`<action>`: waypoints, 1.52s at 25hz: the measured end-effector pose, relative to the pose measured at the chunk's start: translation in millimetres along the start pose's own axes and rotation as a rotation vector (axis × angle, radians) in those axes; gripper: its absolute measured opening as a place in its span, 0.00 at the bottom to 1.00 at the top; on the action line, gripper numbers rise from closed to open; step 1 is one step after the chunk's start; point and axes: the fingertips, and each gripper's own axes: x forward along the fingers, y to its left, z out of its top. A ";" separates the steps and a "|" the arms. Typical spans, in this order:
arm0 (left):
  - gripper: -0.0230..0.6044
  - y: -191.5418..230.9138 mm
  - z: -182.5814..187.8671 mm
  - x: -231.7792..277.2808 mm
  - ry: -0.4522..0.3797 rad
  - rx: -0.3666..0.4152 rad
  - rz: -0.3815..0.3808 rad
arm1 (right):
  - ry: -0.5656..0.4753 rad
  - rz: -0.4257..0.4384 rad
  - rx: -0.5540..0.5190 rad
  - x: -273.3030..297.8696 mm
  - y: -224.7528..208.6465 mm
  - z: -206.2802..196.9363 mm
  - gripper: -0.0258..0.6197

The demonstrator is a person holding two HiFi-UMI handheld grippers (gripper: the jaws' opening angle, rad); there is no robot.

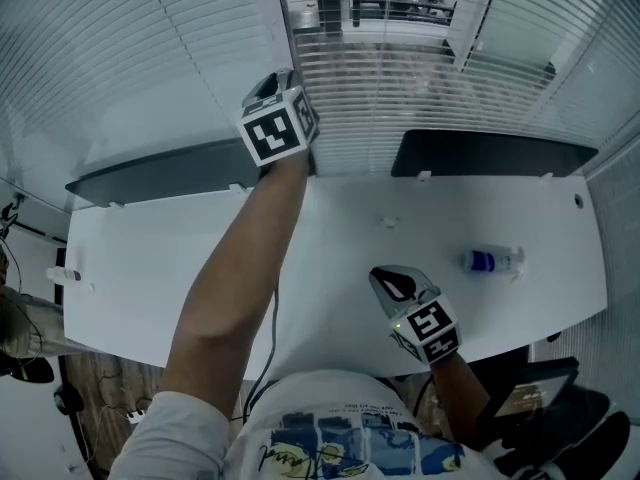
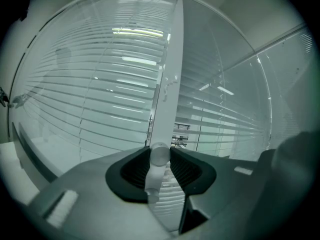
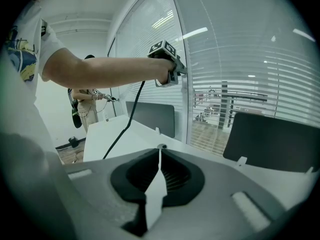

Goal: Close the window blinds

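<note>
- Left gripper (image 2: 160,160), 11 o'clock in head view: jaws clamp the wand (image 2: 153,182) of the blinds (image 2: 100,99).
- Roll about the wand's axis, grip firm (slippage likely), until the slats overlap.
- Right gripper (image 3: 159,156), 5 o'clock: jaws together, empty.

A small bottle (image 1: 492,261) lies on the white table (image 1: 350,218).
</note>
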 end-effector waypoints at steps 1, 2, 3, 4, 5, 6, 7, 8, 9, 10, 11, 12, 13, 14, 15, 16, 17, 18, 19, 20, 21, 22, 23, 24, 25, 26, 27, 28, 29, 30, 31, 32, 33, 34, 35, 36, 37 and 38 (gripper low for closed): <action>0.24 -0.1 -1.4 0.5 0.005 0.005 0.002 | -0.001 -0.002 0.000 -1.5 -0.2 0.1 0.06; 0.24 -0.4 -3.5 1.4 0.012 0.013 0.002 | -0.001 -0.004 0.000 -2.8 -0.5 0.0 0.06; 0.24 -0.3 -5.6 2.5 0.019 0.021 0.002 | 0.001 -0.004 -0.001 -3.7 -0.9 -0.4 0.06; 0.25 0.8 -7.4 3.1 0.024 0.030 0.003 | 0.003 -0.002 -0.002 -4.2 -1.1 -1.0 0.06; 0.27 3.2 -8.7 2.9 0.026 0.038 0.007 | 0.006 0.002 -0.004 -4.4 -0.8 -1.8 0.06; 0.27 6.0 -9.5 2.0 0.029 0.047 0.011 | 0.010 0.005 -0.005 -4.9 -0.3 -2.2 0.06; 0.28 8.1 -9.5 1.4 0.031 0.054 0.011 | 0.011 0.006 -0.006 -5.5 -0.2 -1.6 0.06; 0.29 9.2 -8.7 1.1 0.035 0.061 0.008 | 0.011 0.003 -0.006 -6.4 -0.4 0.1 0.06; 0.30 9.5 -7.8 0.6 0.038 0.068 0.002 | 0.010 0.000 -0.006 -7.2 -0.4 1.8 0.06; 0.31 9.6 -7.0 -0.6 0.040 0.077 -0.002 | 0.012 -0.003 -0.005 -7.5 0.0 2.8 0.06; 0.31 10.2 -6.0 -2.8 0.038 0.091 -0.004 | 0.012 -0.002 -0.003 -7.1 1.1 3.4 0.06; 0.31 10.9 -4.3 -6.0 0.032 0.107 -0.003 | 0.009 0.003 -0.003 -6.5 2.8 4.5 0.06; 0.31 10.7 -2.6 -9.7 0.024 0.123 -0.002 | 0.005 0.009 -0.003 -6.5 4.2 5.5 0.06; 0.31 9.3 -1.3 -13.9 0.014 0.137 -0.001 | 0.002 0.013 -0.006 -7.5 4.7 5.2 0.06; 0.31 7.2 -0.4 -18.8 0.003 0.150 -0.001 | 0.000 0.015 -0.009 -9.0 4.8 4.1 0.06; 0.31 5.7 0.7 -24.3 -0.009 0.164 -0.002 | -0.003 0.018 -0.012 -10.0 5.1 3.2 0.06; 0.31 5.4 2.1 -30.2 -0.021 0.177 -0.003 | -0.007 0.022 -0.015 -10.0 6.0 3.3 0.06; 0.30 6.1 3.3 -36.1 -0.032 0.190 -0.004 | -0.010 0.026 -0.019 -9.3 7.0 4.4 0.06; 0.29 7.2 4.0 -41.7 -0.040 0.201 -0.006 | -0.012 0.031 -0.023 -8.4 8.2 5.9 0.06; 0.28 7.9 3.1 -47.1 -0.043 0.209 -0.010 | -0.012 0.038 -0.026 -8.0 9.4 7.0 0.06; 0.28 7.5 0.7 -52.4 -0.043 0.214 -0.016 | -0.010 0.043 -0.027 -8.5 10.8 7.3 0.06; 0.27 6.1 -2.7 -57.8 -0.040 0.217 -0.024 | -0.008 0.049 -0.028 -9.5 11.9 7.2 0.06; 0.24 4.7 -6.0 -63.8 -0.039 0.216 -0.032 | -0.008 0.054 -0.030 -10.8 13.1 7.5 0.06; 0.21 3.8 -9.1 -70.8 -0.038 0.211 -0.039 | -0.011 0.061 -0.034 -12.1 14.5 8.5 0.06; 0.19 3.5 -11.9 -78.8 -0.038 0.203 -0.044 | -0.015 0.069 -0.039 -13.8 16.1 9.7 0.06; 0.17 3.5 -14.8 -87.8 -0.039 0.195 -0.047 | -0.020 0.077 -0.046 -15.9 17.9 10.7 0.06; 0.15 3.4 -17.9 -97.3 -0.040 0.191 -0.049 | -0.026 0.083 -0.051 -18.1 19.5 11.4 0.06; 0.13 2.9 -21.2 -106.9 -0.042 0.193 -0.051 | -0.033 0.089 -0.053 -20.1 20.7 11.7 0.06; 0.09 1.8 -24.8 -116.2 -0.043 0.197 -0.055 | -0.042 0.094 -0.054 -21.8 21.6 11.9 0.06; 0.05 0.4 -28.3 -125.0 -0.043 0.201 -0.061 | -0.050 0.098 -0.055 -23.0 22.0 11.9 0.06; 0.04 -1.5 -31.9 -133.3 -0.044 0.205 -0.070 | -0.055 0.101 -0.057 -23.5 22.1 11.8 0.06; 0.04 -3.7 -35.7 -141.6 -0.043 0.207 -0.083 | -0.057 0.105 -0.060 -23.4 22.8 11.3 0.06; 0.04 -6.3 -40.1 -150.3 -0.041 0.210 -0.099 | -0.056 0.110 -0.064 -23.0 24.5 10.8 0.06; 0.04 -9.0 -45.2 -159.5 -0.038 0.213 -0.120 | -0.056 0.116 -0.067 -22.4 27.3 10.4 0.06; 0.04 -11.9 -50.9 -169.0 -0.031 0.217 -0.145 | -0.056 0.123 -0.072 -21.8 30.6 10.7 0.06; 0.04 -15.2 -57.1 -178.6 -0.023 0.222 -0.175 | -0.058 0.127 -0.078 -21.2 33.9 11.8 0.06; 0.04 -18.6 -63.4 -188.3 -0.014 0.228 -0.207 | -0.059 0.127 -0.084 -21.0 37.1 13.4 0.06; 0.04 -21.8 -69.9 -198.4 -0.003 0.237 -0.239 | -0.060 0.124 -0.089 -21.2 40.2 15.1 0.06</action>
